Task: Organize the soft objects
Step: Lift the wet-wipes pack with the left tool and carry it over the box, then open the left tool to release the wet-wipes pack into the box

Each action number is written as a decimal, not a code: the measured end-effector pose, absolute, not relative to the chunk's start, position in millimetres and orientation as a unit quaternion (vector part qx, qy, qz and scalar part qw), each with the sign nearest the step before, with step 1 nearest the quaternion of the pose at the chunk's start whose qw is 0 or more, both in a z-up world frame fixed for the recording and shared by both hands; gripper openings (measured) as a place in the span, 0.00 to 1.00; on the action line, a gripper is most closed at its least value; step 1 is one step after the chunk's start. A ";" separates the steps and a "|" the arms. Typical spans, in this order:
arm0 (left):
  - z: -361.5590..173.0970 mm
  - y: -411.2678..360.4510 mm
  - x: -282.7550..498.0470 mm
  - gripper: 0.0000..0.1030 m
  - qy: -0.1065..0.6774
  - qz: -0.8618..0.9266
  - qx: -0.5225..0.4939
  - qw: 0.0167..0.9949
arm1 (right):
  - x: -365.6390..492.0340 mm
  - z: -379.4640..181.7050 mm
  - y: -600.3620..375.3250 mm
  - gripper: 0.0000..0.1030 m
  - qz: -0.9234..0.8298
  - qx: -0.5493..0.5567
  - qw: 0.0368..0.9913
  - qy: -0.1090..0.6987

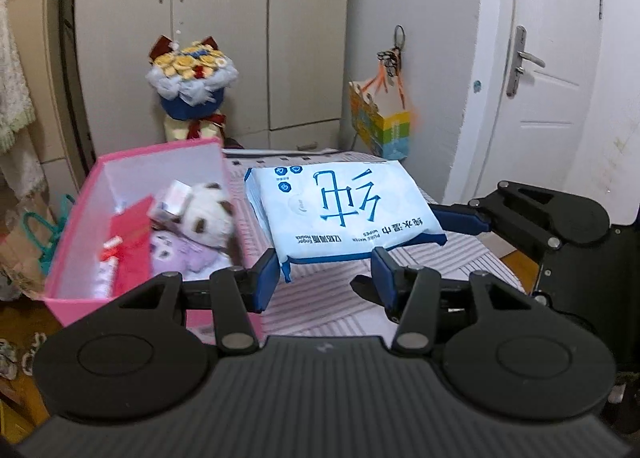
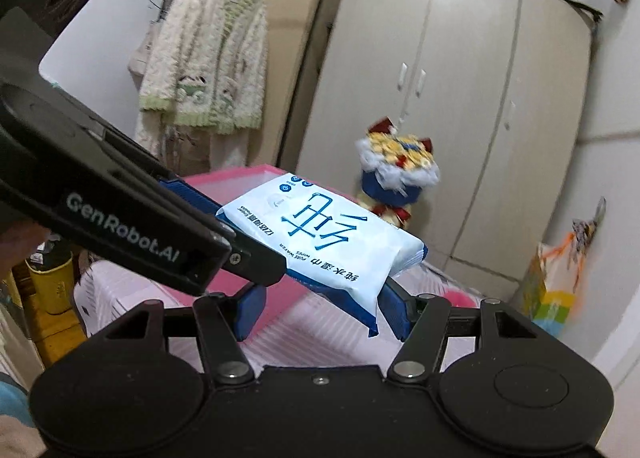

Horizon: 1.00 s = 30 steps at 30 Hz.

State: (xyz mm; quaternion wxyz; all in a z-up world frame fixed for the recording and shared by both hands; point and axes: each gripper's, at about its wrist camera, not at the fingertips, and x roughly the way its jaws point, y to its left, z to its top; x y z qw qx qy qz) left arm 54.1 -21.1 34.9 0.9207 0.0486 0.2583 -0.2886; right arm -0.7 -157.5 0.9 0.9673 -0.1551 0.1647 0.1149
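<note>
Above the striped bed, both grippers clamp a "PURE WATER WIPES" pack.

Pack of wet wipes held aloft between left gripper and right gripper, pink box seen beside it, panda plush contained inside.

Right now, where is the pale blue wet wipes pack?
The pale blue wet wipes pack is lifted above the striped bedcover, held between both grippers, just right of the open pink box in the left wrist view.
</note>
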 end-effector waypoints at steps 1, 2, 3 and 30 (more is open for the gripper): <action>39.0 -15.9 54.5 0.47 0.253 -0.283 0.052 0.924 | 1.4 4.3 -153.6 0.65 0.119 -0.157 0.967 0.162; 42.4 -12.0 54.8 0.47 0.248 -0.279 0.055 0.926 | 5.4 8.0 -148.3 0.65 0.123 -0.159 0.967 0.158; 45.8 -7.3 54.9 0.47 0.242 -0.273 0.058 0.929 | 8.3 11.3 -142.4 0.65 0.127 -0.163 0.967 0.151; -5.0 65.2 197.0 0.47 0.323 -0.208 -0.012 0.923 | 167.0 -26.7 -85.9 0.65 0.223 -0.088 0.940 0.244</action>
